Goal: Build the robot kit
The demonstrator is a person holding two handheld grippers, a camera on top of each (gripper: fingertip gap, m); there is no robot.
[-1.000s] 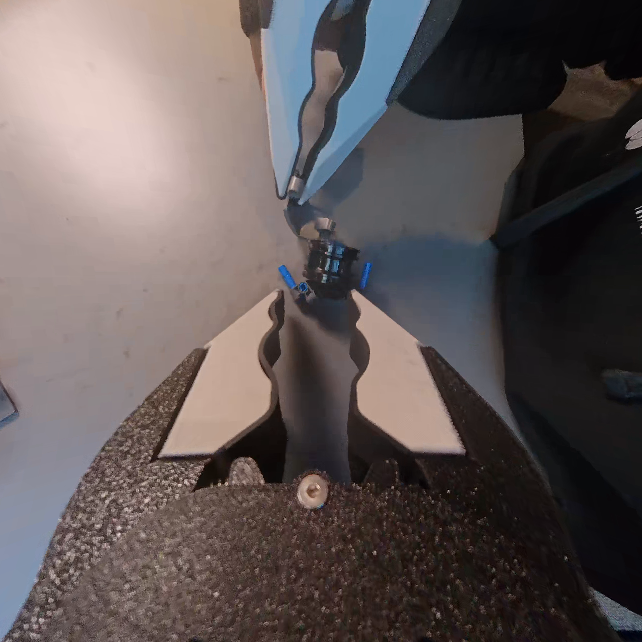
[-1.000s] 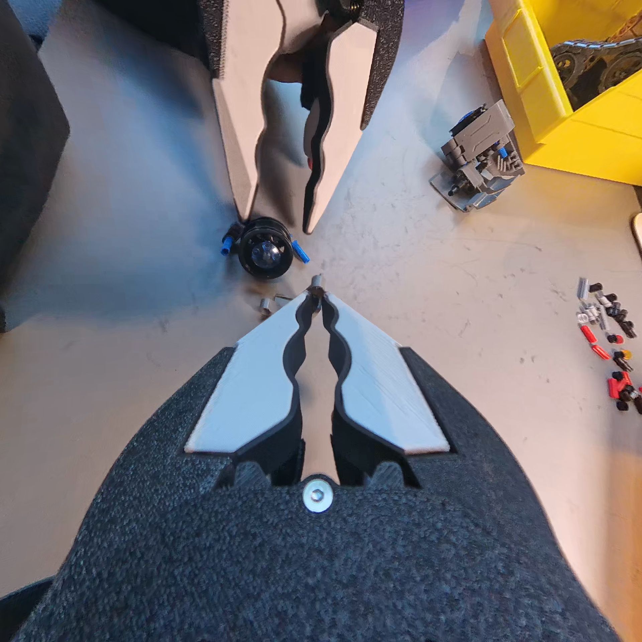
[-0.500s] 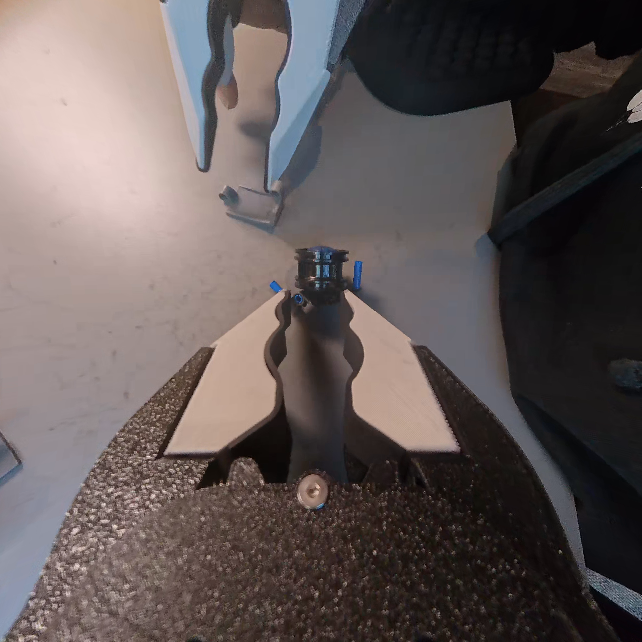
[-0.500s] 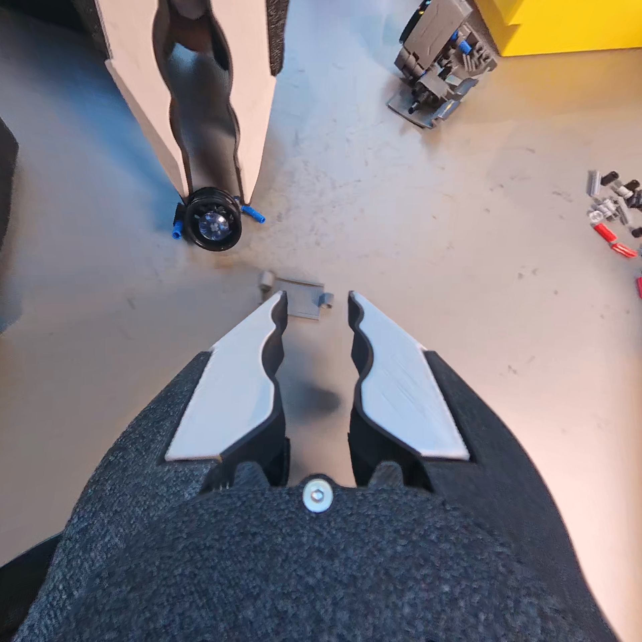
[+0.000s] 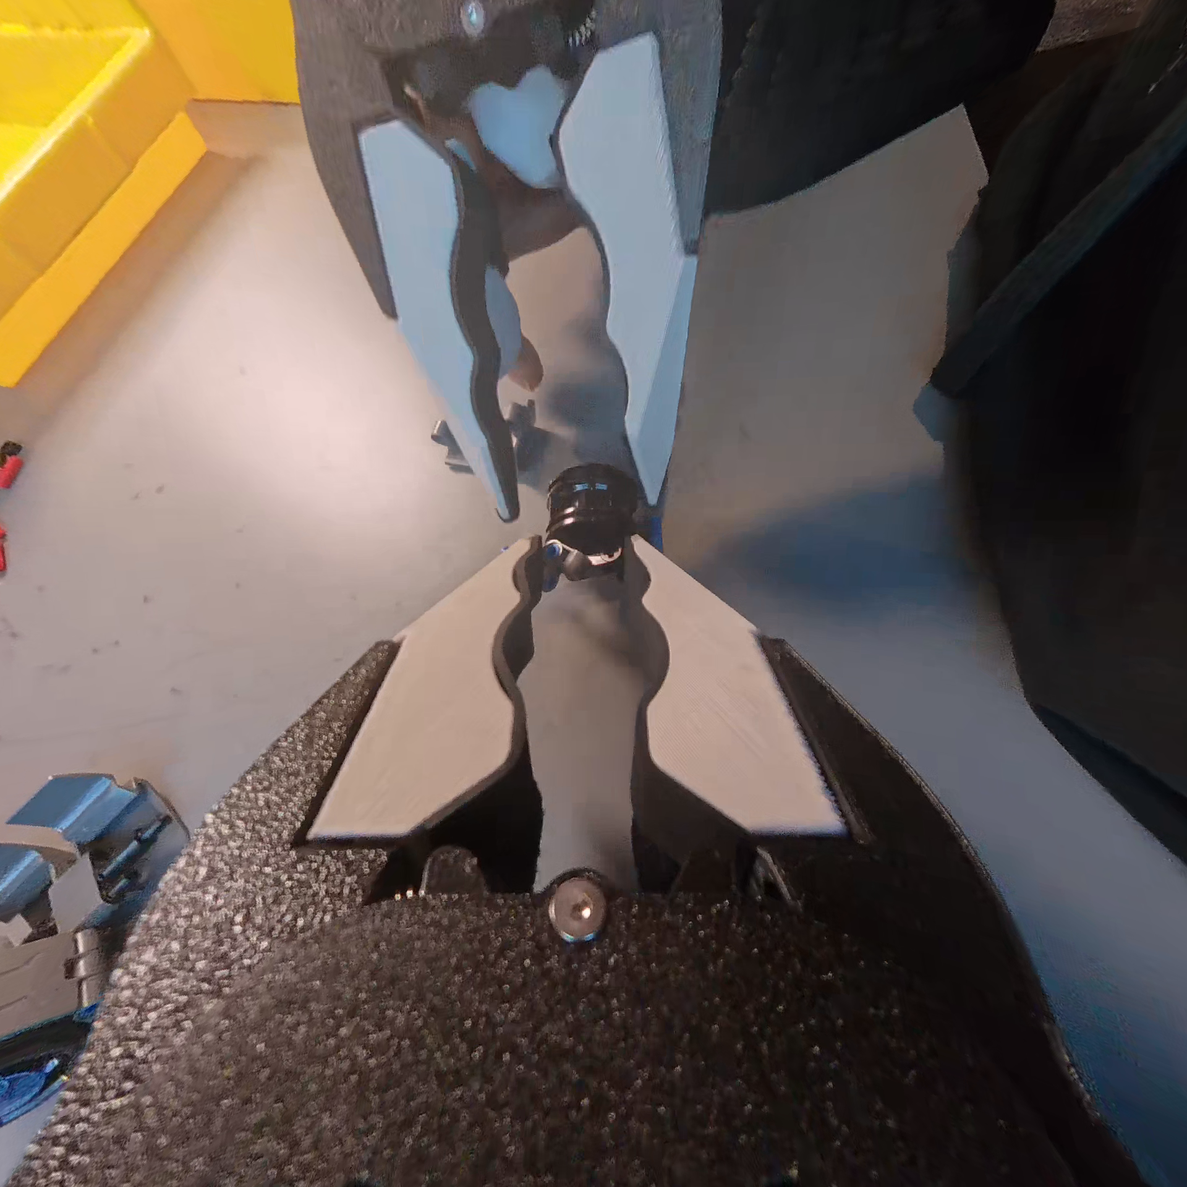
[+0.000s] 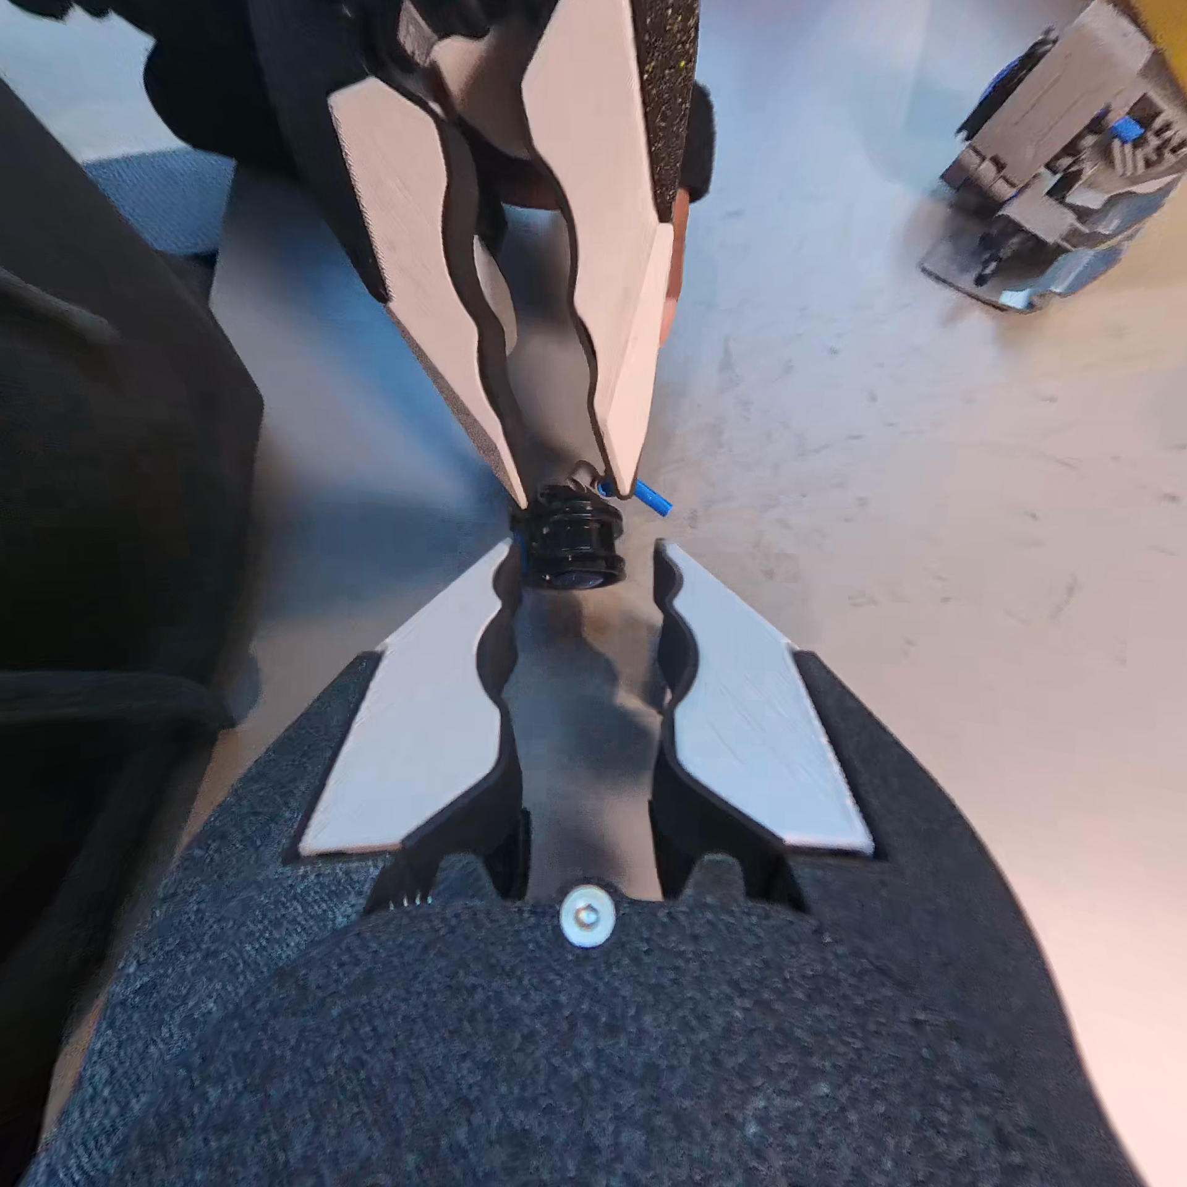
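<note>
1. Gripping the black ribbed wheel at its rear, the left gripper has its jaws closed on it above the tabletop.
2. Right gripper jaws open, straddling the wheel's front end.
3. Blue pin protrudes sideways.
4. Grey brick assembly and yellow bin well apart.

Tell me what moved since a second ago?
The right gripper let go of the small grey piece, opened, and moved up to the black wheel. The left gripper stayed clamped on the wheel's blue-pinned end.
</note>
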